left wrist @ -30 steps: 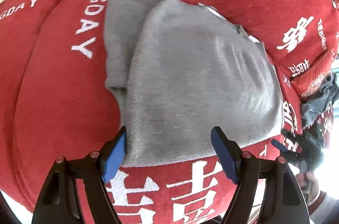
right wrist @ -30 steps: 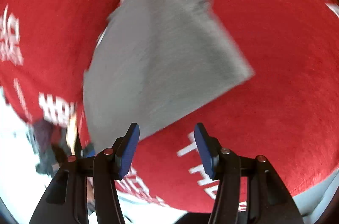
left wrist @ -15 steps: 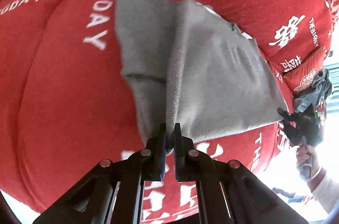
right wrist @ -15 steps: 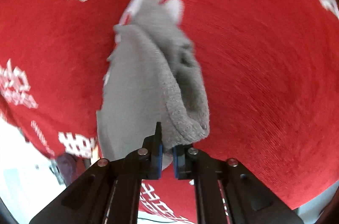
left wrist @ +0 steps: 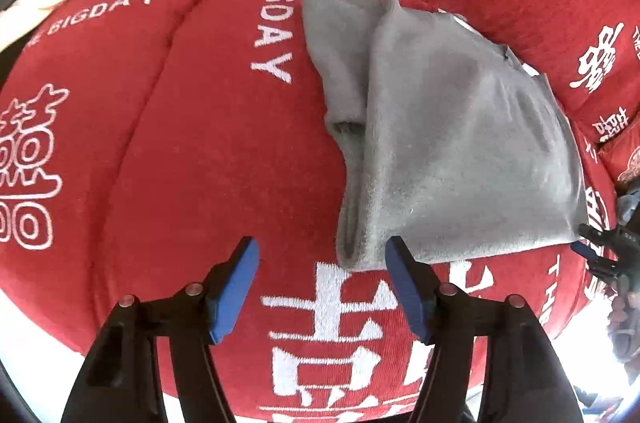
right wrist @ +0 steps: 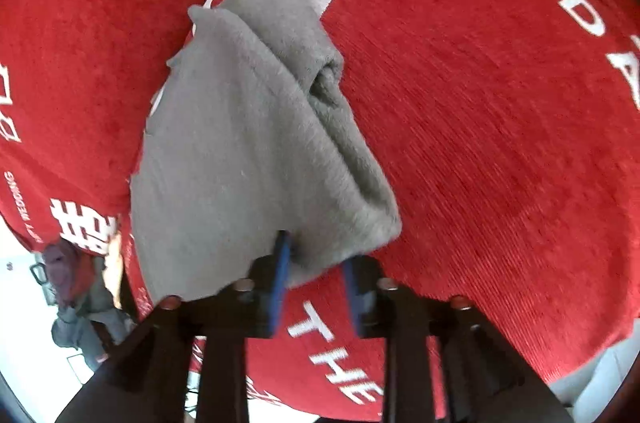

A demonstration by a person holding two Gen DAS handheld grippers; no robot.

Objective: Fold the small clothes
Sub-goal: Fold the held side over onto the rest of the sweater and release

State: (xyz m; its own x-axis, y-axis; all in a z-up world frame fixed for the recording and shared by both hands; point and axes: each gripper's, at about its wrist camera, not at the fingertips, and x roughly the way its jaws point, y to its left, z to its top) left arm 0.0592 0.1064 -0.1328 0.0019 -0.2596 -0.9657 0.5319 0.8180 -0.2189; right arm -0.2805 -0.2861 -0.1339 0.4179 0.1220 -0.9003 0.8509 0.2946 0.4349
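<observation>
A fuzzy, matt grey fleece garment (left wrist: 452,143) lies on ribbed red cloth cushion (left wrist: 200,151) with white printed lettering.

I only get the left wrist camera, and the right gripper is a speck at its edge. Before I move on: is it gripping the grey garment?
Observer: No. The right gripper has just been opening. Its jaws stand apart, and the thick folded corner of the grey garment lies loose between them.
Operator: Is there more to fold on that side?
Observer: It looks like it. Past the edge of the red cover, the right wrist view shows a heap of other clothes, and one of them looks purplish.
</observation>
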